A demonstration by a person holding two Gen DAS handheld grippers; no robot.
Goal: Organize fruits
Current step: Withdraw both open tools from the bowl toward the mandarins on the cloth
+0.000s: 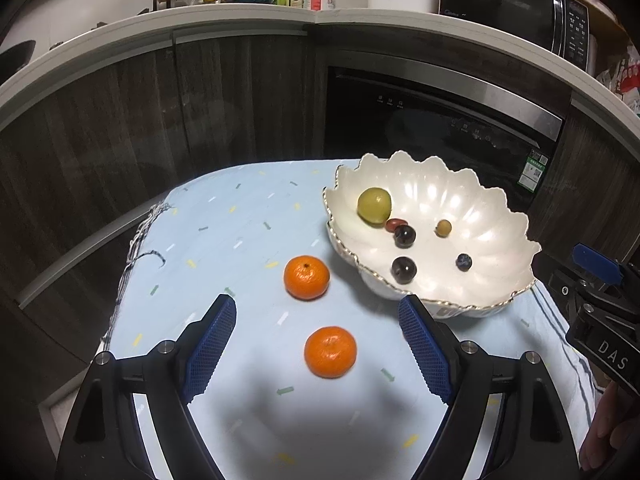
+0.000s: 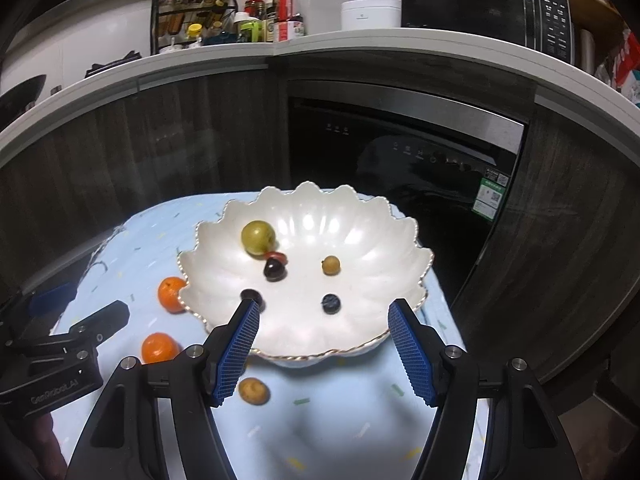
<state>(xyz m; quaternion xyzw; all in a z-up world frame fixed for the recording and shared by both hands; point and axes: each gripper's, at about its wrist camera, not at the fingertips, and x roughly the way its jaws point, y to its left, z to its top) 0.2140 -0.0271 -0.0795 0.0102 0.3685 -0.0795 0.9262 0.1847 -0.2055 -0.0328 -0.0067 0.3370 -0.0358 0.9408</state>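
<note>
Six small fruits already lie in the scalloped white bowl on the blue cloth — two oranges left of it, one brown fruit near — with the left gripper and right gripper both spread, holding nothing.

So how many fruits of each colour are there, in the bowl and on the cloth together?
Orange: 2, the far one and the near one, both on the cloth
Green: 1
Red: 1
Dark, nearly black: 2
Blue: 1
Tan: 2, one in the bowl, one on the cloth
Total: 9
</note>
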